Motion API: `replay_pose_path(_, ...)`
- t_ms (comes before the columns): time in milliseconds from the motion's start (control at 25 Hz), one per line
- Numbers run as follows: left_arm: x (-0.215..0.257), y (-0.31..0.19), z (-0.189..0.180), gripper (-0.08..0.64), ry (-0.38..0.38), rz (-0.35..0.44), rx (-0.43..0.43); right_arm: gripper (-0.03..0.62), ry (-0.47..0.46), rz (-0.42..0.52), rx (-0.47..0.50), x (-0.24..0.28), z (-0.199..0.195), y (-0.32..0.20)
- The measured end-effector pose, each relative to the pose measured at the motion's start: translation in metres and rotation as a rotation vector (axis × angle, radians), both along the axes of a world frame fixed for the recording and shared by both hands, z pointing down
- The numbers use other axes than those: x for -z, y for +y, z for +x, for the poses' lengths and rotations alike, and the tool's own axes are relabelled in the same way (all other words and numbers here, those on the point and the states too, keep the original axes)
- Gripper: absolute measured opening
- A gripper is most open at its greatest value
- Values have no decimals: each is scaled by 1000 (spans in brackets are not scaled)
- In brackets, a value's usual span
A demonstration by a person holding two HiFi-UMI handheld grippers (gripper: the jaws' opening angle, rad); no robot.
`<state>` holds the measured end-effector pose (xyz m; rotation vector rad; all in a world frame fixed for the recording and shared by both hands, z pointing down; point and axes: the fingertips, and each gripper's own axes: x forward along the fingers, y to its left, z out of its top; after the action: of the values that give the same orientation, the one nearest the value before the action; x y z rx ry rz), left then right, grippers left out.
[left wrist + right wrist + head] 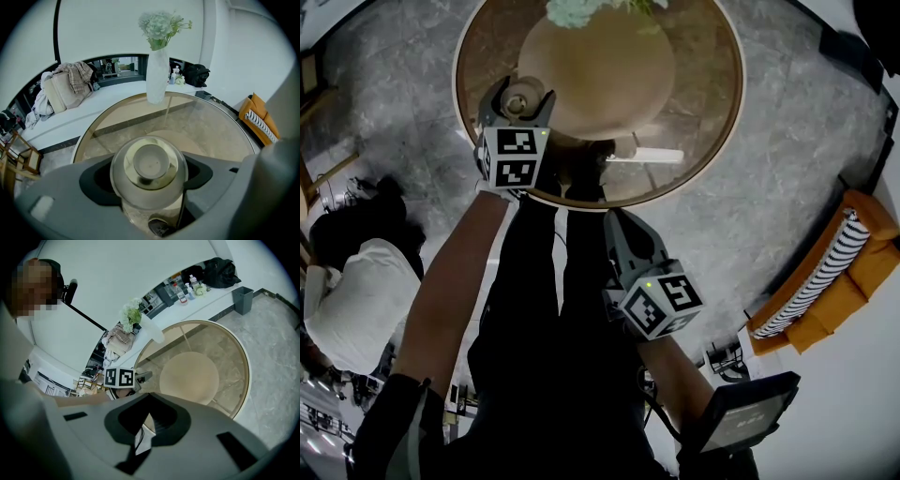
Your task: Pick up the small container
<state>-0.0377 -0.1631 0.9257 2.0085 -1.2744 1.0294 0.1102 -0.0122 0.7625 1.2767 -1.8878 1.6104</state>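
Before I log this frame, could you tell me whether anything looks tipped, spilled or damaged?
Nothing stands out. The small container sits upright between the jaws of the left gripper, the vase stands upright on the glass table, and no spill or breakage shows.

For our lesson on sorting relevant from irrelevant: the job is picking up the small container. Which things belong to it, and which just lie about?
Job in hand:
small glass container
left gripper, shut on it

Lying about:
vase of flowers
round glass table
orange sofa
right gripper, shut, empty
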Motion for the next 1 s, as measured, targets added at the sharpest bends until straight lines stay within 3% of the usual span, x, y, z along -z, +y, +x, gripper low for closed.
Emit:
replay_pose_path(400, 4, -1, 1, 336, 5, -6, -22, 6, -4, -3, -4, 1, -1, 1)
replay_pose_path(1000, 54, 0, 11, 336, 9, 21, -109, 6, -18, 56, 0, 28, -5, -14)
